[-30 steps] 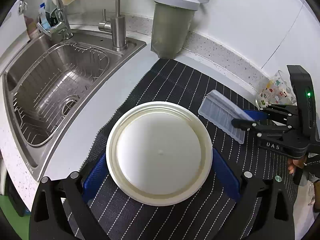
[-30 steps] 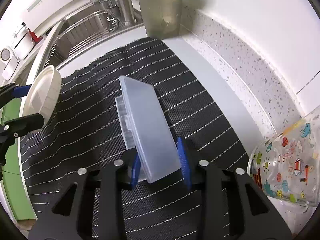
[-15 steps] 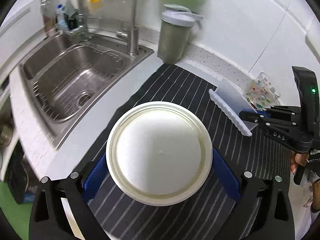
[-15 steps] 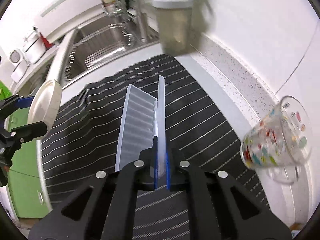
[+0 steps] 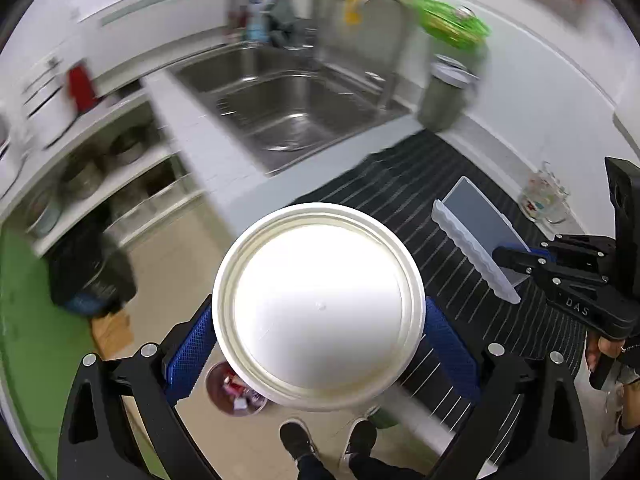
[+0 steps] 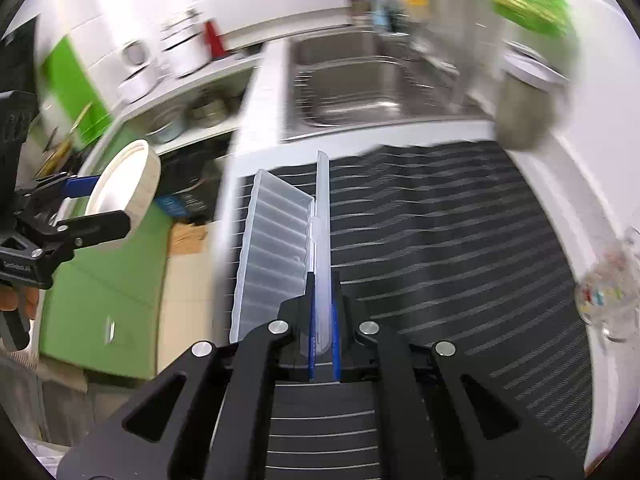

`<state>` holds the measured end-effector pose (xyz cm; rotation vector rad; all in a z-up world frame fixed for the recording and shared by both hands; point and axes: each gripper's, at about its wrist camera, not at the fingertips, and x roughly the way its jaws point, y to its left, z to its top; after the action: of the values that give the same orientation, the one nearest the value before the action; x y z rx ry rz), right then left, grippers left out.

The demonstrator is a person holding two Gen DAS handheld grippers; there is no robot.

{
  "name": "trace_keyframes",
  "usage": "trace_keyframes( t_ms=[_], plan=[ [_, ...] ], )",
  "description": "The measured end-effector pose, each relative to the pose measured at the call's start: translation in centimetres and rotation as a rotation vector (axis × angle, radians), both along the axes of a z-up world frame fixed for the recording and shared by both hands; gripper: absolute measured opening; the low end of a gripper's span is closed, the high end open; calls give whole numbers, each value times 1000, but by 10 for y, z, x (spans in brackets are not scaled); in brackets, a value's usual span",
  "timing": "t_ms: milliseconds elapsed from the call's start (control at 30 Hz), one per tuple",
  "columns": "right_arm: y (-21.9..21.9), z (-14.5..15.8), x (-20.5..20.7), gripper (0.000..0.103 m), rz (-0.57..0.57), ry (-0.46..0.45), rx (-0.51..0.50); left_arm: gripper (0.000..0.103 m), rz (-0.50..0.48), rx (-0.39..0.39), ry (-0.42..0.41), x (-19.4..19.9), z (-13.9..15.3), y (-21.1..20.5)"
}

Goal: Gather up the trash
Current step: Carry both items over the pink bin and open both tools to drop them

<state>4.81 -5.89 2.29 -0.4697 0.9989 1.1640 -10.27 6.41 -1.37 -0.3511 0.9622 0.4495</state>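
A round white plastic bowl (image 5: 318, 306) is gripped bottom-out in my left gripper (image 5: 318, 332), its blue pads pressed on both sides; it hangs past the counter's edge, over the floor. The right wrist view shows the same bowl (image 6: 124, 196) at the left. My right gripper (image 6: 323, 304) is shut on the thin lid of a clear plastic clamshell tray (image 6: 276, 248), which hangs open above the striped mat. From the left wrist, the tray (image 5: 476, 236) and right gripper (image 5: 516, 256) appear at the right.
A black striped mat (image 6: 440, 240) covers the counter beside a steel sink (image 5: 288, 108). A grey shaker bottle (image 5: 444, 96) stands by the wall and a printed glass (image 6: 608, 284) at the right. Below, a small bin (image 5: 234, 392) with scraps sits on the floor near the person's shoes (image 5: 296, 440).
Both grippers rose and swung back from the counter with their loads. The right gripper closed on the tray's lid, and the tray now hangs open. The bowl now hangs over the floor.
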Motion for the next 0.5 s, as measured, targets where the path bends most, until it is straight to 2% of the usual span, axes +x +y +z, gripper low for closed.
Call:
trace_keyframes(
  t_ms=[267, 500],
  plan=[
    [59, -9, -100, 5, 164, 19, -9, 94, 163, -1, 3, -115, -6, 29],
    [103, -54, -170, 5, 186, 44, -80, 94, 189, -36, 27, -183, -49, 64]
  ],
)
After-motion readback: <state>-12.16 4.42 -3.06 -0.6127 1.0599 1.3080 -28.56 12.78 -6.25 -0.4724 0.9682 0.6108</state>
